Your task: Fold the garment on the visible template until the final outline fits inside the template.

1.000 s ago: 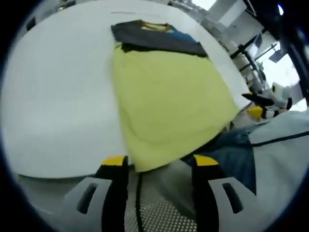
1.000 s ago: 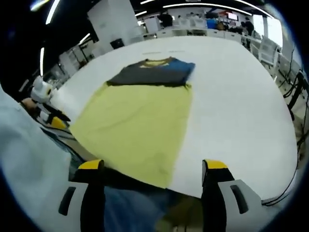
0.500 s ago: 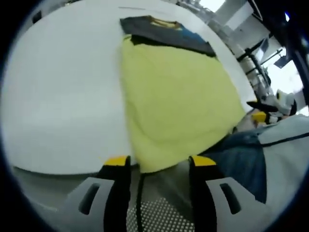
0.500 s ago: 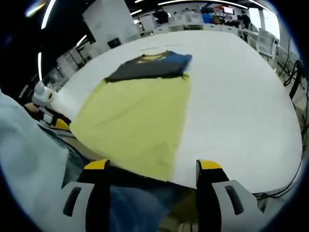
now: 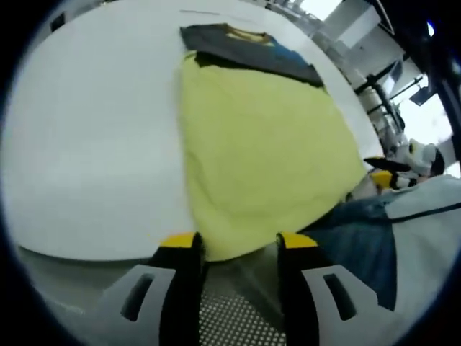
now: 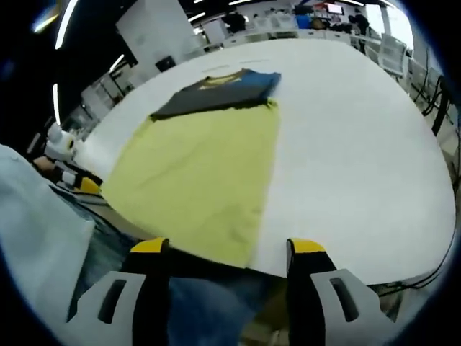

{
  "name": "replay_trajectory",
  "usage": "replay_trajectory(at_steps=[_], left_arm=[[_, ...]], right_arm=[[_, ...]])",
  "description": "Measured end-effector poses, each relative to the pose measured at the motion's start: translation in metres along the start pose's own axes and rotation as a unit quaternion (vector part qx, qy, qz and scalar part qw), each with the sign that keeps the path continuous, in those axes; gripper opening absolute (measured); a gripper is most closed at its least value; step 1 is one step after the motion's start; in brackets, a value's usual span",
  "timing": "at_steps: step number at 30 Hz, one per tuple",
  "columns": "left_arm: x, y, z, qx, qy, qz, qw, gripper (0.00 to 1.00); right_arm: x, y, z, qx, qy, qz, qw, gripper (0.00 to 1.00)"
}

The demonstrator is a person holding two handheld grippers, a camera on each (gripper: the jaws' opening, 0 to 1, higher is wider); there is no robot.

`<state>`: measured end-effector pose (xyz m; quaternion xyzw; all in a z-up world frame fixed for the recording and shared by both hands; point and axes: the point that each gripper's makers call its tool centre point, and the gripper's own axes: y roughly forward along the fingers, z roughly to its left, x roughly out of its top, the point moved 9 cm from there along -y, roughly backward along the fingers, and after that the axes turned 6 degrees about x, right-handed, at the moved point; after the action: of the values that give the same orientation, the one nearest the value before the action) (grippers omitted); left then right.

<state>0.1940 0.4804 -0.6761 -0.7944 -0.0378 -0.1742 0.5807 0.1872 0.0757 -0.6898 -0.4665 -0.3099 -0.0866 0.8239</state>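
Left gripper (image 5: 236, 244) and right gripper (image 6: 229, 249) spread, flanking garment (image 6: 193, 173) hem

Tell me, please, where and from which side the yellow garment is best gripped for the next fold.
Probably at the two near corners of the yellow garment, from the table's near edge: that hem lies flat along the edge, one corner sits between the left gripper's open fingers, the other before the right gripper.

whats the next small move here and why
Probably ease both tongs forward and close them on the near hem corners of the yellow garment. The left tongs and right tongs both stand open right at that near edge, each straddling a corner, and the garment lies flat on the white table, unfolded below the dark folded top.
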Motion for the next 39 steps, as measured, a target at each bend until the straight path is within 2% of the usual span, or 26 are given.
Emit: replay_trajectory(at_steps=[12, 16, 19, 23, 28, 33, 39], left_arm=[[0.000, 0.002, 0.000, 0.006, 0.000, 0.001, 1.0000, 0.35], [0.001, 0.004, 0.001, 0.008, -0.002, 0.002, 1.0000, 0.32], [0.001, 0.004, 0.001, 0.012, 0.003, 0.004, 0.9999, 0.29], [0.003, 0.007, 0.000, 0.016, 0.013, 0.008, 0.9998, 0.25], [0.005, 0.009, 0.001, 0.033, 0.027, 0.013, 0.9990, 0.18], [0.006, 0.010, 0.000, 0.043, 0.041, 0.017, 0.9981, 0.14], [0.007, 0.011, 0.002, 0.055, 0.046, 0.016, 0.9973, 0.08]], right_arm=[[0.001, 0.005, -0.002, 0.006, 0.025, 0.007, 0.9996, 0.36], [0.000, 0.006, -0.003, 0.000, 0.018, 0.014, 0.9997, 0.28], [0.001, 0.007, -0.005, -0.020, -0.015, 0.033, 0.9991, 0.23], [0.002, 0.010, -0.002, -0.026, -0.035, 0.042, 0.9981, 0.20], [0.003, 0.011, -0.002, -0.052, -0.061, 0.053, 0.9954, 0.13], [0.005, 0.012, -0.001, -0.059, -0.081, 0.065, 0.9929, 0.11], [0.005, 0.012, -0.002, -0.063, -0.085, 0.068, 0.9921, 0.09]])
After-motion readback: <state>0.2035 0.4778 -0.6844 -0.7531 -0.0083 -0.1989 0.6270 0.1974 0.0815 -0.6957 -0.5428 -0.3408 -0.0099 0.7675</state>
